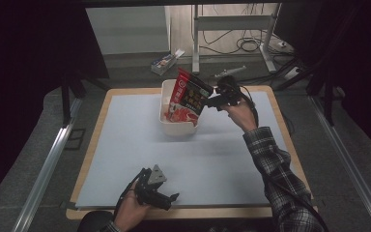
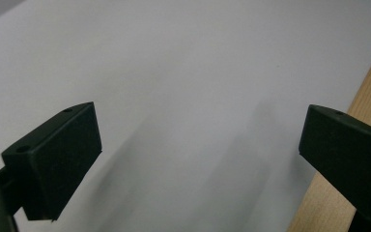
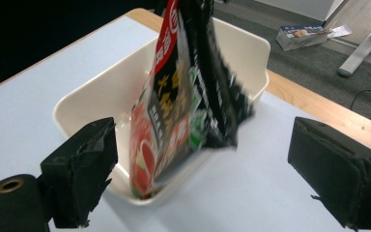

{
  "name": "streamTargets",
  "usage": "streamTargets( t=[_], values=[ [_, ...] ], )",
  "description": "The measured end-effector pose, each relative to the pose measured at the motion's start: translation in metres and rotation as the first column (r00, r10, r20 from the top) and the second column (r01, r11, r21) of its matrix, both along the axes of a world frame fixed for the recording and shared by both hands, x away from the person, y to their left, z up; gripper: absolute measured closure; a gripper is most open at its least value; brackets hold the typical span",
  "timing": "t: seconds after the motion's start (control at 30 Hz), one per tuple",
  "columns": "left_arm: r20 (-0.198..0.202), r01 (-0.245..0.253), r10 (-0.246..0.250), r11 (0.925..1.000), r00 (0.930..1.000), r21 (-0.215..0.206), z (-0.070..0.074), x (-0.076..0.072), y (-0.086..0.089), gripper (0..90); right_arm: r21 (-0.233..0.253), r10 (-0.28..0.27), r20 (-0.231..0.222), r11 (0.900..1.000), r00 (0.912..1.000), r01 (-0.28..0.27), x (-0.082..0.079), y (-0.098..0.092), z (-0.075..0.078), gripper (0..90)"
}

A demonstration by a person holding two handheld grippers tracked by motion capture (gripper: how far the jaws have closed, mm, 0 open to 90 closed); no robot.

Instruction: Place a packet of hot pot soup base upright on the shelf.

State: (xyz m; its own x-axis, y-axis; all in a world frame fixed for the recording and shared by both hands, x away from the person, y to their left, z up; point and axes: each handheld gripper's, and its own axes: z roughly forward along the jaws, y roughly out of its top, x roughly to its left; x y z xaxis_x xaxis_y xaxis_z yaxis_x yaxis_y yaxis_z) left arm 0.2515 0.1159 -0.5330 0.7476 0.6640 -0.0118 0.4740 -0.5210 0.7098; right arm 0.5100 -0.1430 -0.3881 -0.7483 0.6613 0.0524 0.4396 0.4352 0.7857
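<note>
The high view looks forward and down over the whole table [image 1: 125,145]. The right gripper view sits close to the bin [image 3: 87,104], shared with the high view; the left gripper view hugs the table's edge.

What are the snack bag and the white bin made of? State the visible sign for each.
Snack bag: probably thin plastic film, glossy; it creases and carries bright printing. White bin: looks like moulded plastic, smooth, faintly shiny, with rounded corners and a thin even wall.
</note>
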Motion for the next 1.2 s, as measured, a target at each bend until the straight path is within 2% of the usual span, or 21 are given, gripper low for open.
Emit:
streamTargets(
  t=[0.43,0.8,1.2],
  values=[
    [0.001,0.001,-0.001,1.0,1.0,0.009,0.0,0.0,-0.001,1.4,0.024,0.025,-0.01,0.999,0.9996,-0.025,-0.028,-0.015,-0.001,10.1],
    [0.005,0.001,-0.001,1.0,1.0,0.009,0.0,0.0,-0.001,1.6,-0.007,0.055,0.011,0.998,0.9984,-0.055,-0.054,-0.019,-0.012,8.7],
    [0.004,0.001,-0.001,1.0,1.0,0.01,-0.001,0.0,-0.002,1.7,0.04,0.079,-0.018,0.996,0.9967,-0.078,-0.079,-0.033,-0.028,7.0]
  ],
)
